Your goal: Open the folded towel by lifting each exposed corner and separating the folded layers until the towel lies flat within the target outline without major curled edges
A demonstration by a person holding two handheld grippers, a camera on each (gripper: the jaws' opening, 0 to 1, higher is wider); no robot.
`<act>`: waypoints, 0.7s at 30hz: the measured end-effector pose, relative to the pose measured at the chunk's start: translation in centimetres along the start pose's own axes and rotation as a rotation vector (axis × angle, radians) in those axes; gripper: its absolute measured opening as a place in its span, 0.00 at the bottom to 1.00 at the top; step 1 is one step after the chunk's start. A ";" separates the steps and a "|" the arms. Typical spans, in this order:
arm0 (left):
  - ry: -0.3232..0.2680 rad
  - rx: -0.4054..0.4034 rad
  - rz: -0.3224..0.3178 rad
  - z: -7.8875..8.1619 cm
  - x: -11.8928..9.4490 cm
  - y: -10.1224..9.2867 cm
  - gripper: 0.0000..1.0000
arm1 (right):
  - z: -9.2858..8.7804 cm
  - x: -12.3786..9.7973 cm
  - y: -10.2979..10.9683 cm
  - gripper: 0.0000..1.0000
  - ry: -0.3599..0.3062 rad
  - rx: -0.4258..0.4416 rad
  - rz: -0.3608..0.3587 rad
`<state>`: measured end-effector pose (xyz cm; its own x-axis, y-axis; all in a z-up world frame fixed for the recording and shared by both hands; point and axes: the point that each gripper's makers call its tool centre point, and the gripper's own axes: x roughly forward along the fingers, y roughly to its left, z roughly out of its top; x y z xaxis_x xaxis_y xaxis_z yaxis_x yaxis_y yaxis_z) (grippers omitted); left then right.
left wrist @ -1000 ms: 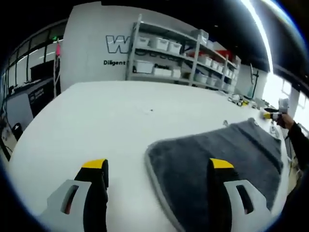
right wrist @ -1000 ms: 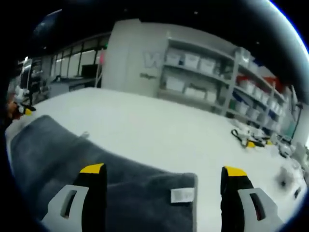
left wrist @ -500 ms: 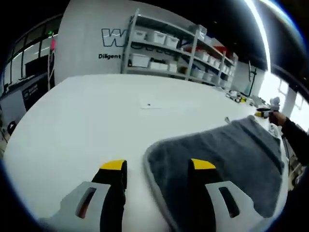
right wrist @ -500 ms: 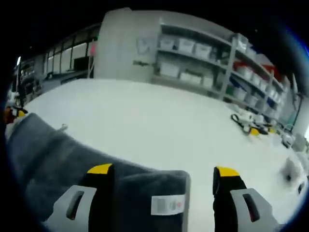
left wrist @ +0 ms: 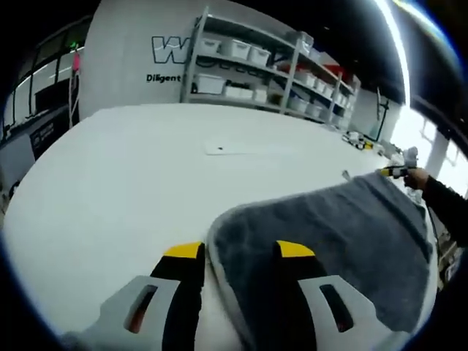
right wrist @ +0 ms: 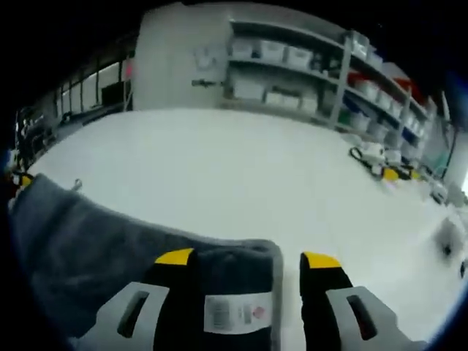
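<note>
A dark grey towel (left wrist: pixel 329 227) lies folded on the white table (left wrist: pixel 110 168). In the left gripper view its rounded near corner sits between the jaws of my left gripper (left wrist: pixel 238 250), which is open with a narrow gap; the right jaw rests over the cloth. In the right gripper view the towel (right wrist: pixel 88 234) shows its other corner, with a white label (right wrist: pixel 236 313), between the jaws of my right gripper (right wrist: pixel 248 257). That gripper is open, and a strip of table shows between the hem and the right jaw. The right gripper (left wrist: pixel 391 172) appears far off, held by a hand.
Metal shelves with white bins (left wrist: pixel 256 66) stand beyond the table against a grey wall. A small flat object (left wrist: pixel 219 150) lies mid-table. Yellow-and-black tools (right wrist: pixel 380 164) lie near the far right edge. A sleeve (left wrist: pixel 447 212) reaches in from the right.
Both grippers have moved forward and down onto the towel's corners, and the jaws of each have narrowed around the cloth. The labelled corner now lies further in between the right jaws.
</note>
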<state>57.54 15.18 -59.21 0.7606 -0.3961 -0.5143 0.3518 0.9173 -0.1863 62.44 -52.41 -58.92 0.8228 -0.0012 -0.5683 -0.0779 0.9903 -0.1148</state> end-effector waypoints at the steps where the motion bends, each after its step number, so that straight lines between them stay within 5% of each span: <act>1: 0.007 0.014 0.012 0.0 0.1 0.2 0.30 | -0.1 0.0 -0.1 0.55 0.001 0.010 -0.003; 6: 0.015 0.081 0.061 -0.1 0.1 1.1 0.21 | 0.2 -0.2 -0.5 0.42 -0.012 0.055 -0.012; 11: 0.019 0.107 0.067 -0.1 0.2 1.2 0.16 | -0.8 0.5 -1.2 0.32 0.040 -0.011 -0.048; 21: 0.022 0.100 0.063 -0.2 0.6 1.1 0.05 | -1.0 0.9 0.0 0.12 0.068 -0.009 -0.021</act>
<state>58.27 15.98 -59.91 0.7712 -0.3357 -0.5409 0.3570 0.9315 -0.0691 62.62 -52.50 -60.29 0.7841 -0.0319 -0.6198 -0.0660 0.9887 -0.1345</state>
